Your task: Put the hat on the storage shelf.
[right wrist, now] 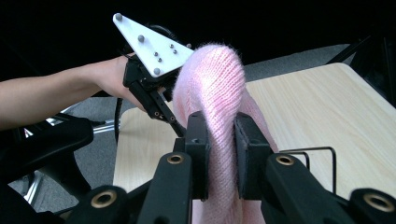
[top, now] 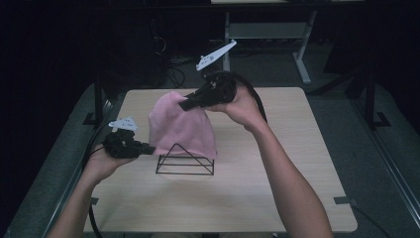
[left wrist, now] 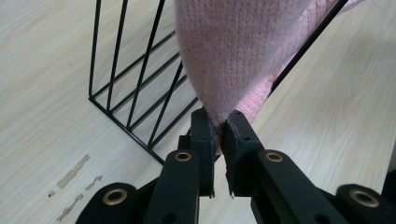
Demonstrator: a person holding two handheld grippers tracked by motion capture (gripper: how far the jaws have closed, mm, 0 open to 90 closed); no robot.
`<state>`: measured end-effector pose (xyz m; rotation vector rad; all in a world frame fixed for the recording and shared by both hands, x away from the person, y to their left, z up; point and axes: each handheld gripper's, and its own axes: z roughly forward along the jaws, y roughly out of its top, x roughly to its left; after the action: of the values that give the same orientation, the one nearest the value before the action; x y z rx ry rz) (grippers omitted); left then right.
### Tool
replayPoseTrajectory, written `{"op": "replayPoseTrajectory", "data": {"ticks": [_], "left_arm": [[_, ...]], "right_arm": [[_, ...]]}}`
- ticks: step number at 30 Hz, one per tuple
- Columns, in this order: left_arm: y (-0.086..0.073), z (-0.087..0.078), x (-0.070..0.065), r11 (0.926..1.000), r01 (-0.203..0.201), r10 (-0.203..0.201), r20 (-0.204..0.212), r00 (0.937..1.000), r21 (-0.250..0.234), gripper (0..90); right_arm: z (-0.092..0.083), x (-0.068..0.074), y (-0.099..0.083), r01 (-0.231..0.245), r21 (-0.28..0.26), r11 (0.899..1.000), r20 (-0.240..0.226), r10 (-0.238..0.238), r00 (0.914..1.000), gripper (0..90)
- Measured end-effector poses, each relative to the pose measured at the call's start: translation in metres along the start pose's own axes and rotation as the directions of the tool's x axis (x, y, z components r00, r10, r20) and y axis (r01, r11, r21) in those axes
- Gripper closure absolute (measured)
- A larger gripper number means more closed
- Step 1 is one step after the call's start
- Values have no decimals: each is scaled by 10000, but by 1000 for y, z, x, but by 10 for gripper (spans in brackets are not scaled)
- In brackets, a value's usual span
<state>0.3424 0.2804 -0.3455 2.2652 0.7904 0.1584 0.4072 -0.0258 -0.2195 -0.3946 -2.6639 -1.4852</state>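
A pink knitted cloth hangs draped over a black wire rack in the middle of the table. My left gripper is shut on the cloth's lower left edge, level with the rack's base. In the left gripper view the pink knit is pinched between the two jaws. My right gripper is shut on the cloth's top, held high from the right. In the right gripper view a fold of the knit bulges between the jaws, with the left gripper beyond it.
The light wooden table has bare room in front and to the right of the rack. The rack's wire bars stand upright to the left of the held cloth. Dark floor and a desk frame lie behind the table.
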Motion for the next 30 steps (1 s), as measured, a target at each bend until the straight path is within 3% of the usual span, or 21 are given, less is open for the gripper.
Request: {"op": "replayPoseTrajectory", "data": {"ticks": [10, 12, 26, 30], "left_arm": [[-13, 13, 4, 9989, 221, -220, -34, 9998, 411, 833], [-15, 15, 5, 9985, 31, -31, -6, 10000, 540, 831], [-30, 29, 9, 9953, 380, -373, -97, 9993, 889, 832], [-32, 34, 8, 9935, 240, -226, -136, 9997, 1108, 832]], "right_arm": [[14, -2, -16, -84, 235, 9997, -314, 91, 9995, 769], [17, -2, -20, -202, 291, 9994, -336, 212, 9992, 765], [33, -3, -40, -361, 561, 9978, -587, 394, 9975, 761], [38, -5, -46, -441, 613, 9971, -733, 485, 9961, 758]]}}
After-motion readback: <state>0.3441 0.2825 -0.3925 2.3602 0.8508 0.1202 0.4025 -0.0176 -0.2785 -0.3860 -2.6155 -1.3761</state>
